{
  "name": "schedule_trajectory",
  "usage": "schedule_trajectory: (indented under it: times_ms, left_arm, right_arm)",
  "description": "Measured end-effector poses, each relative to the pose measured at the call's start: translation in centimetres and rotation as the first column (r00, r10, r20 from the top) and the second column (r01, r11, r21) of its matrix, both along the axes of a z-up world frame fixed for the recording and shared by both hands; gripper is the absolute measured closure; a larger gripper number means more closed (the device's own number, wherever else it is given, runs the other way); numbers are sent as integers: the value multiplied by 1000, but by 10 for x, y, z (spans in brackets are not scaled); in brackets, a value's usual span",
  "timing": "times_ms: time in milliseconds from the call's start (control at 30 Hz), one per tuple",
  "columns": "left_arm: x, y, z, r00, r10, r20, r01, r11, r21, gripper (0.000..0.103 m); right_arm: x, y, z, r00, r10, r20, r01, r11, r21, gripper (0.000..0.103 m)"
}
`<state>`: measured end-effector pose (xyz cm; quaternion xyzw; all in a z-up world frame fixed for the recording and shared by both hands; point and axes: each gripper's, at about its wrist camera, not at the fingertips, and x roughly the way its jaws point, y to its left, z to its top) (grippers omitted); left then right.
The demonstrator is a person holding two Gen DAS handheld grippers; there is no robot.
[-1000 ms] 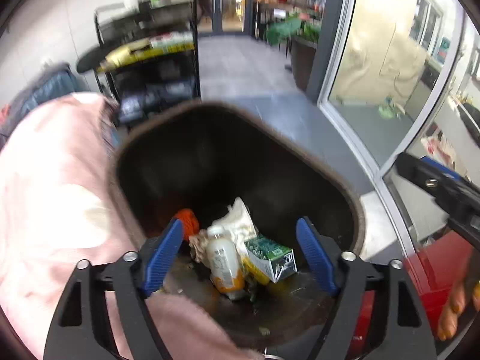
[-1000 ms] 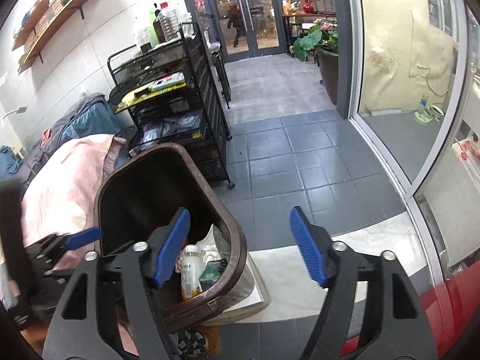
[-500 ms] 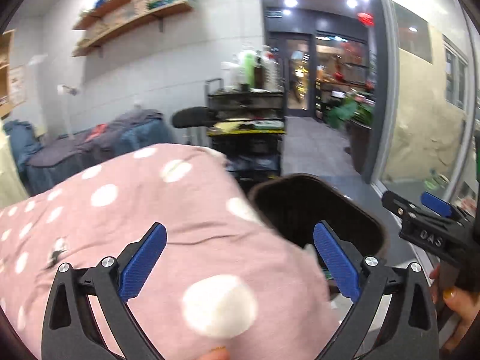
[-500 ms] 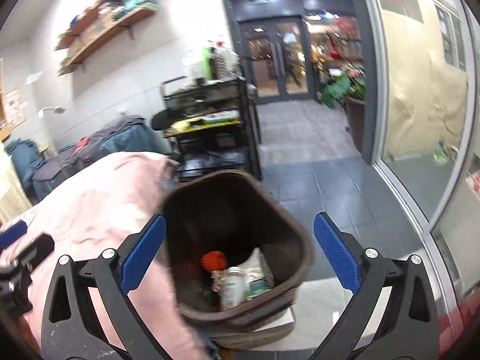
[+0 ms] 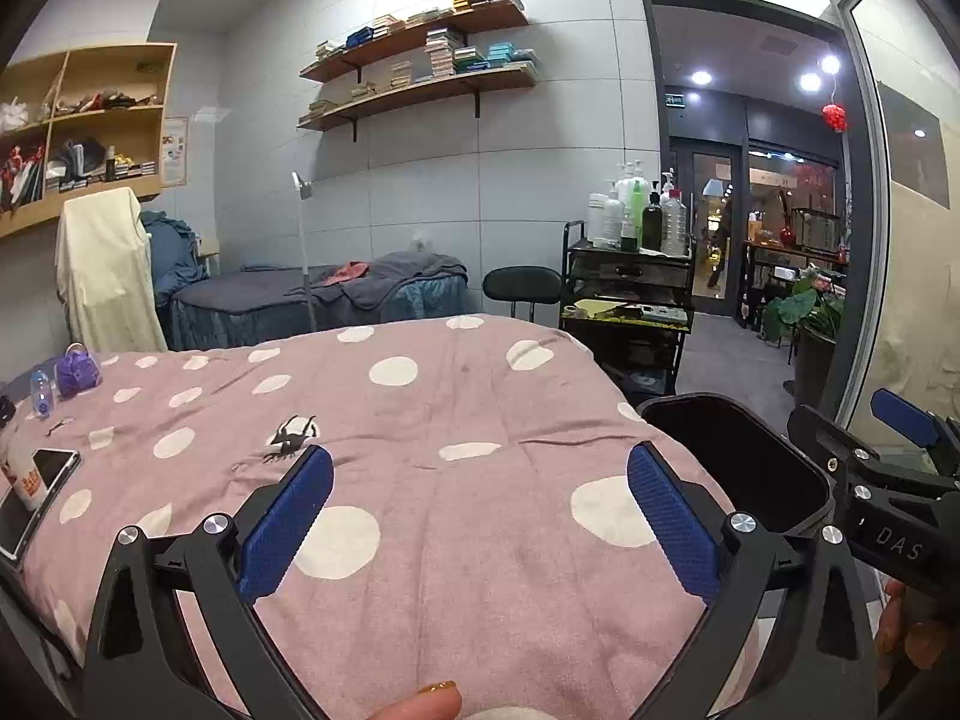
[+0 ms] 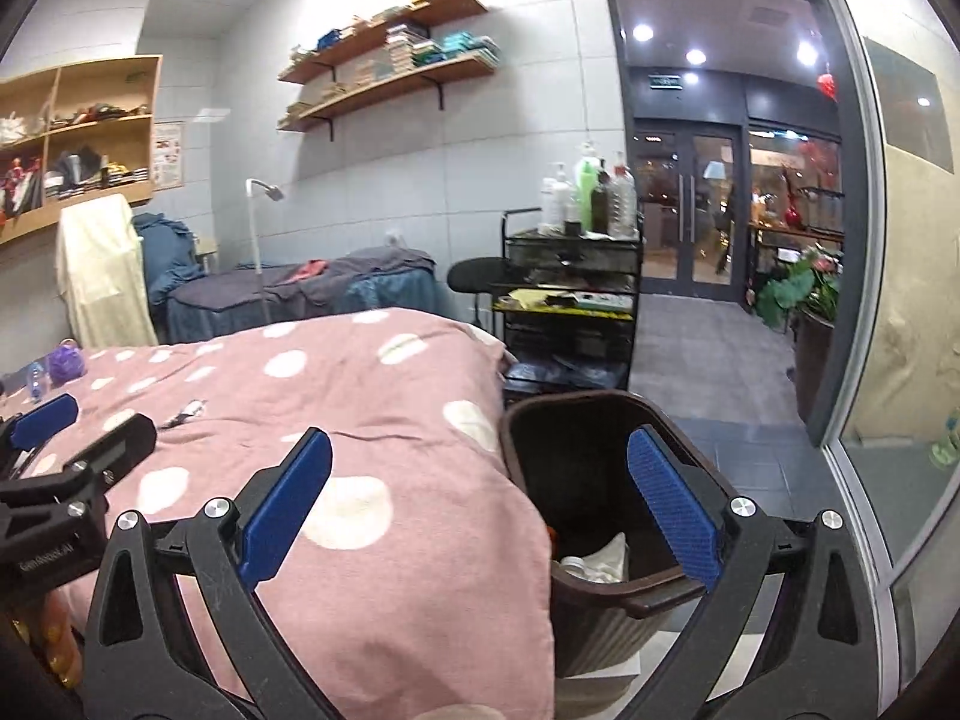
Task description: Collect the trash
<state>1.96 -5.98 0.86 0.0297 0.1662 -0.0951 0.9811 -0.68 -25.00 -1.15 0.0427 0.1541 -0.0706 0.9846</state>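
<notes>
The left gripper stands fully open with nothing between its blue pads; it hangs above the pink dotted bed cover. The right gripper is equally wide and empty, its left pad over the cover and its right pad in front of the bin. Each gripper shows at the edge of the other's view, so the two sit side by side.

The brown trash bin stands just beside the near corner of the bed, on the floor side. Inside it, a white crumpled piece and a bottle cap are visible; the rest of its contents is hidden by the rim.

Further out on the cover, near the far left edge, lie a small clear bottle and a purple bundle. A phone and a white cup rest closer in. These appear to be the remaining candidates.

Judged step: both grippers are between items, turned toward the bed to find the next piece. The next move calls for reaching across the cover to the left side, choosing an actual piece of trash and not the phone, and closing on it squarely.
</notes>
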Motion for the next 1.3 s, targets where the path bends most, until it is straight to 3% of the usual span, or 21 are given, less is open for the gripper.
schedule_trajectory:
  times_ms: [367, 1300]
  left_arm:
    - [-13, 14, 6, 999, 27, 44, -25, 998, -52, 6]
    - [-18, 13, 4, 998, 25, 61, -23, 999, -44, 6]
  right_arm:
    - [-18, 17, 11, 999, 22, 28, -22, 1000, -19, 6]
    - [-17, 10, 12, 999, 21, 25, -21, 1000, -3, 6]
